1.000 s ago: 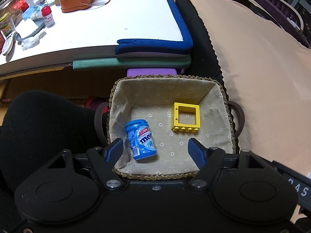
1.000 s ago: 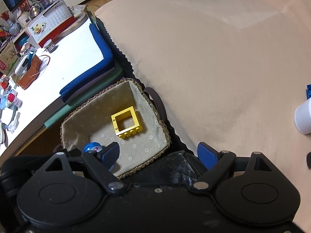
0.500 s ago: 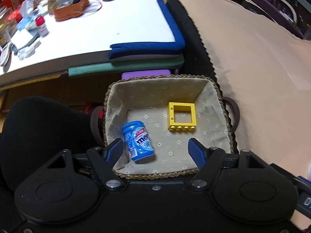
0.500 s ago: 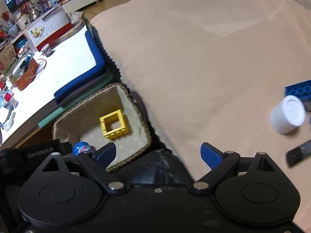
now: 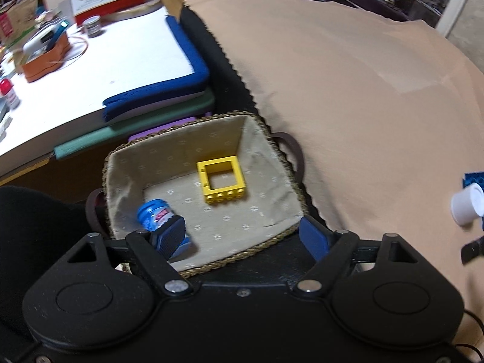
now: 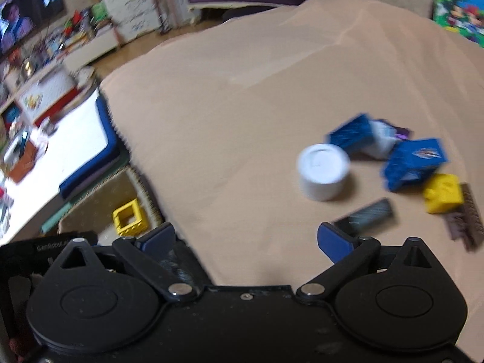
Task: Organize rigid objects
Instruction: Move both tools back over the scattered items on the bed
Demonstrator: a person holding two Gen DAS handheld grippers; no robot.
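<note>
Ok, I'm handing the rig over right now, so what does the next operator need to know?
Left tongs: open, empty, over the basket; they have just been opening.
Right tongs: open, empty, over the cloth, also just opening.
Done: yellow frame block and blue gum bottle lie in the basket.
Left: white cup, blue packs, yellow block, dark bar, brush.
</note>
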